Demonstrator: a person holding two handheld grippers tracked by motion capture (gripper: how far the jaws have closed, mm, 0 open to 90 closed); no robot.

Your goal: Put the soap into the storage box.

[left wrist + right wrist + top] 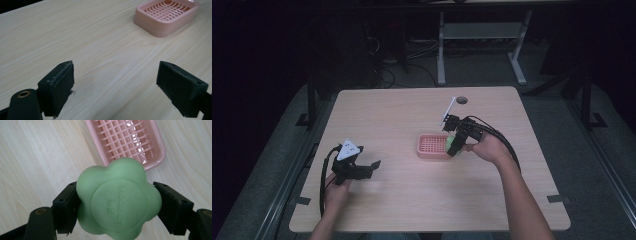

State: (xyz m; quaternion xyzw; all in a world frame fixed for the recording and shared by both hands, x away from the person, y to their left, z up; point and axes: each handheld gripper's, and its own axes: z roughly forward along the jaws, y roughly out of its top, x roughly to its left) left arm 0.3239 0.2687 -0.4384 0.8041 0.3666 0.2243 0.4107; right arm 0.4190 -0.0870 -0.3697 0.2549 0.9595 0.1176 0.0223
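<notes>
Right hand-held gripper (117, 205) clamped on green soap (117, 200), just beside pink soap dish (130, 142) near end; left hand-held gripper (115, 85) jaws apart, farther off.

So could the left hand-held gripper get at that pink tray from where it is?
Probably yes. The left hand-held gripper is open and empty, with only bare table between it and the pink tray. The right hand-held gripper, holding a green soap, hovers at the tray's far end.
</notes>
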